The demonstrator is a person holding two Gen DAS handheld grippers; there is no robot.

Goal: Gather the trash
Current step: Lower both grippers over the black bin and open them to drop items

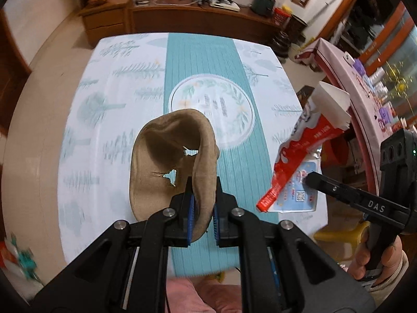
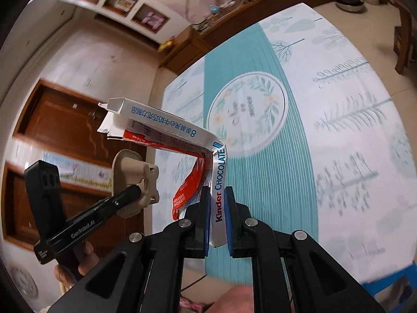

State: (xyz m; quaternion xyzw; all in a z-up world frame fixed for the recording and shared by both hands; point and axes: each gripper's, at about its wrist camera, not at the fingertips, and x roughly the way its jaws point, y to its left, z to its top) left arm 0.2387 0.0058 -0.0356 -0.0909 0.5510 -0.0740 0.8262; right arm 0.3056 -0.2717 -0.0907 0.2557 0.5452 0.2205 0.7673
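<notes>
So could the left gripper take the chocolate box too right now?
Probably not: the left gripper is shut on the brown pulp tray piece, so its jaws are full. The chocolate box hangs from the right gripper.

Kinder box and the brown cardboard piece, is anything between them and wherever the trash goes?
No bin shows in either view, so I can't tell. Both pieces are gripped, the Kinder box on the right, the brown cardboard piece on the left.

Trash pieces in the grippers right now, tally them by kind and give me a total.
Brown cardboard piece, torn, clamped in the left gripper: 1
Kinder chocolate box, crushed and bent, clamped in the right gripper: 1
Total: 2
</notes>
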